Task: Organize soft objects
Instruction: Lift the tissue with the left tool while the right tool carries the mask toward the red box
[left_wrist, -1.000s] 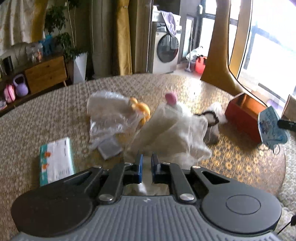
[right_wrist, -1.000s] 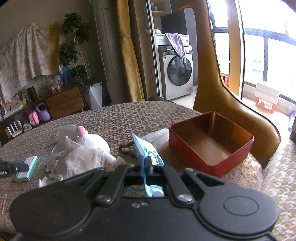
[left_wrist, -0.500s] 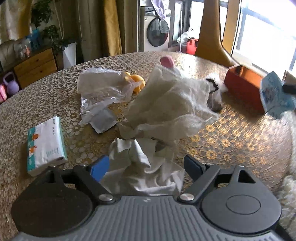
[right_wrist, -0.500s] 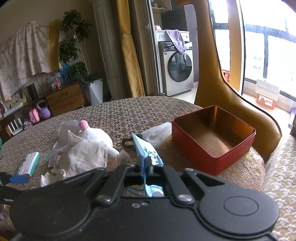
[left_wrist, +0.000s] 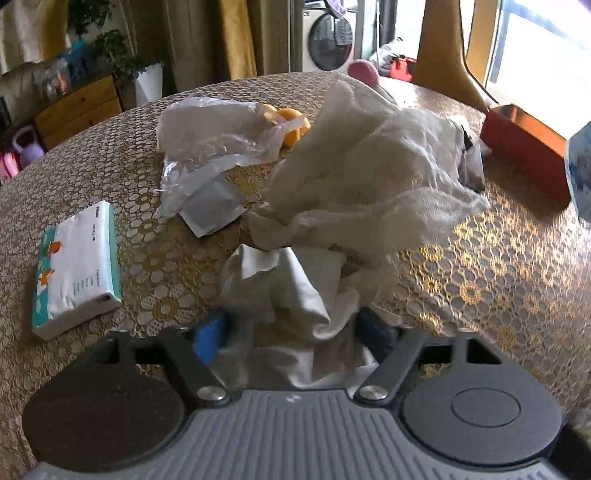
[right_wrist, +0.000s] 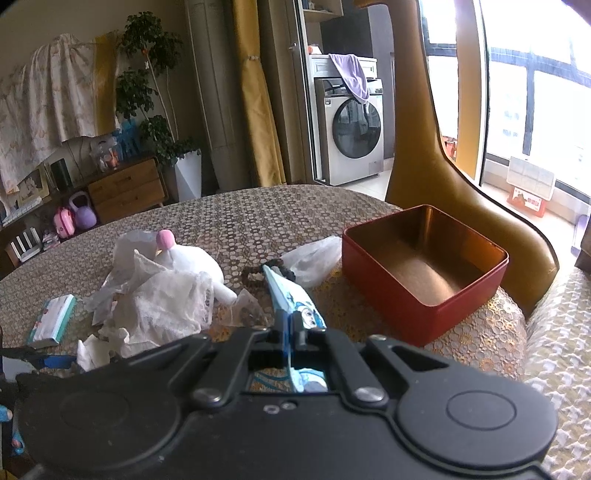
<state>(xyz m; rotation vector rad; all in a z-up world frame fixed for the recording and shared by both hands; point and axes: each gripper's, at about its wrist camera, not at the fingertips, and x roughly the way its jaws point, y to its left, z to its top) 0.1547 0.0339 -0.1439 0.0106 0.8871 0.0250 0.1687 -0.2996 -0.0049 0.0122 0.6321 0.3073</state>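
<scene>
My left gripper (left_wrist: 293, 330) is open, its blue pads on either side of a crumpled white cloth (left_wrist: 291, 288) on the table. Behind it lies a gauzy white cloth (left_wrist: 369, 184) draped over a white plush toy with a pink tip (left_wrist: 364, 70). My right gripper (right_wrist: 291, 325) is shut on a blue printed face mask (right_wrist: 291, 295), held above the table left of the open red tin box (right_wrist: 424, 266). The plush (right_wrist: 192, 258) and gauze (right_wrist: 166, 306) lie to the left in the right wrist view.
A tissue pack (left_wrist: 77, 258) lies at the left. Clear plastic bags (left_wrist: 210, 147), an orange toy (left_wrist: 291, 129) and a dark bead bracelet (right_wrist: 255, 275) sit mid-table. A tan chair back (right_wrist: 443, 147) stands behind the tin. The table edge is near on the right.
My left gripper opened and moved forward and down, so its pads now flank the crumpled white cloth. The right gripper stayed shut on the mask, drifting slightly.
</scene>
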